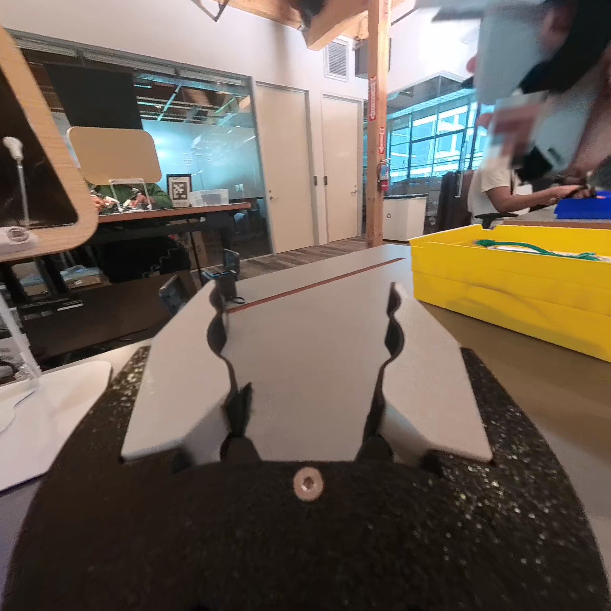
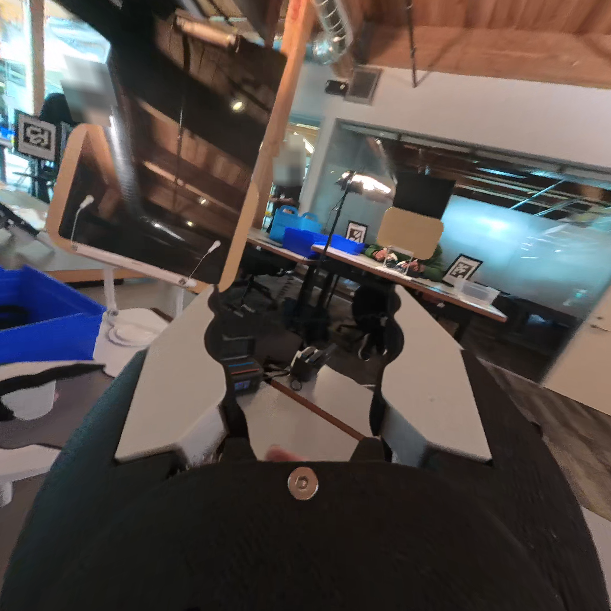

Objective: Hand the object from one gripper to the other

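Both grippers, left (image 1: 305,334) and right (image 2: 304,334), have fingers spread wide, grasping nothing; which item is the task's object cannot be told. To the left gripper's right, a yellow tray (image 1: 496,294) holds a green cable (image 1: 535,248). A blue bin (image 2: 43,317) sits left of the right gripper, beside a wood-framed mirror (image 2: 148,211).

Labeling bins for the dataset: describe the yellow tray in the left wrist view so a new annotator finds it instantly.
Start at the grey tabletop ahead of the open left gripper. On its right side sits the bright yellow rectangular plastic tray, apparently two nested. A green cable lies inside, and unlike the blue bin behind it, it is the only yellow thing there.
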